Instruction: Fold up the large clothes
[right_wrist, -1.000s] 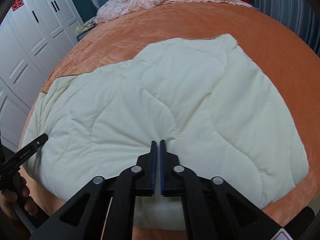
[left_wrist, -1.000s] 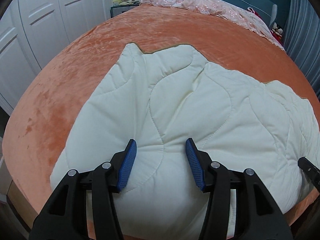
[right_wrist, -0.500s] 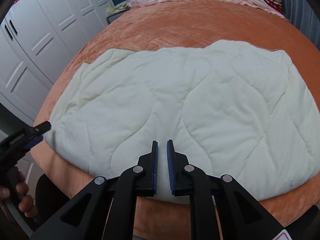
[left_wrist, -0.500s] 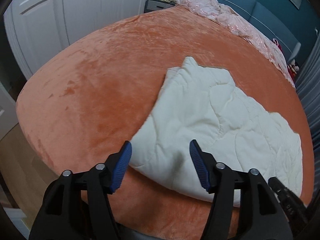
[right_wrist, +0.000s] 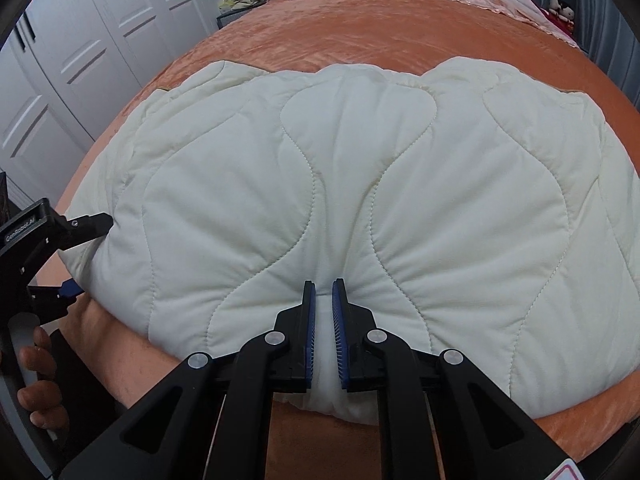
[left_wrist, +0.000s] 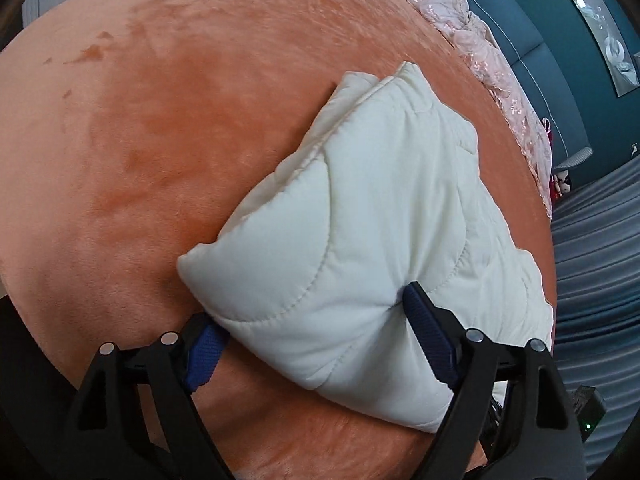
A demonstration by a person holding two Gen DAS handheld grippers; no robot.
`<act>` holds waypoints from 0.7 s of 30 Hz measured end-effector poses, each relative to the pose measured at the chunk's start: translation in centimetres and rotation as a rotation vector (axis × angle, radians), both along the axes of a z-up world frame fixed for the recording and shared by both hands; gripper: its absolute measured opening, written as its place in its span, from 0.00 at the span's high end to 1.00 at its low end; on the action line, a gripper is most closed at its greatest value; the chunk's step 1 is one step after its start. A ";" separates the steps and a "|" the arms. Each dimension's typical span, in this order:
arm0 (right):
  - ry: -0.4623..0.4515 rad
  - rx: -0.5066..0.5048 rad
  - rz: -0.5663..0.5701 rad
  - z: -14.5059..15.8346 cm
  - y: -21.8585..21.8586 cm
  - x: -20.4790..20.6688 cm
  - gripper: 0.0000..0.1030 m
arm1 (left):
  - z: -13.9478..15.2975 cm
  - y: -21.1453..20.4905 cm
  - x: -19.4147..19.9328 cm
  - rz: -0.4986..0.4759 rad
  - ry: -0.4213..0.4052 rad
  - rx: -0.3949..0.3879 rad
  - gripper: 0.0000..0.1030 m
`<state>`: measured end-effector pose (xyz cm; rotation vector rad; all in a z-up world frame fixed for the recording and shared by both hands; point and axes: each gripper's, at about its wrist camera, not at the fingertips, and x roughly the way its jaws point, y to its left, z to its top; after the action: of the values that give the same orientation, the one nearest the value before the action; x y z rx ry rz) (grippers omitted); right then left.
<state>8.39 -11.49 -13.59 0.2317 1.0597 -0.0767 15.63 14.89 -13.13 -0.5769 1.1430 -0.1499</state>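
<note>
The orange bed carries the cream coat, folded, ahead of both claws. Your left claw is opening, straddling the coat's near corner to take both layers. Your right claw pinches the near hem to anchor it.

left gripper opening, right gripper pinched

The cream quilted garment lies folded flat on the orange bedspread, its near edge bunched between the right claw's fingers.
</note>
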 end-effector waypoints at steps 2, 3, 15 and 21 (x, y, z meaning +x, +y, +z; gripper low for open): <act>0.006 0.018 -0.020 1.1 -0.2 -0.5 0.90 | 0.7 -0.6 0.1 -0.015 -0.003 -0.010 0.51; 0.005 0.028 -0.025 1.5 -0.3 -1.0 0.90 | 1.3 -0.8 -0.1 -0.022 -0.013 -0.004 0.64; 0.083 0.050 0.020 0.2 1.7 -3.9 0.96 | 10.3 -0.6 -4.6 -0.168 -0.177 -0.031 0.85; 0.086 0.083 0.104 0.5 4.9 -3.0 0.95 | 15.5 -3.5 -6.3 -0.252 -0.327 0.056 0.86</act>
<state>5.40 -6.55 -13.07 0.2491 1.1605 0.0516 9.28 11.36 2.32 -0.3413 0.8938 -0.4129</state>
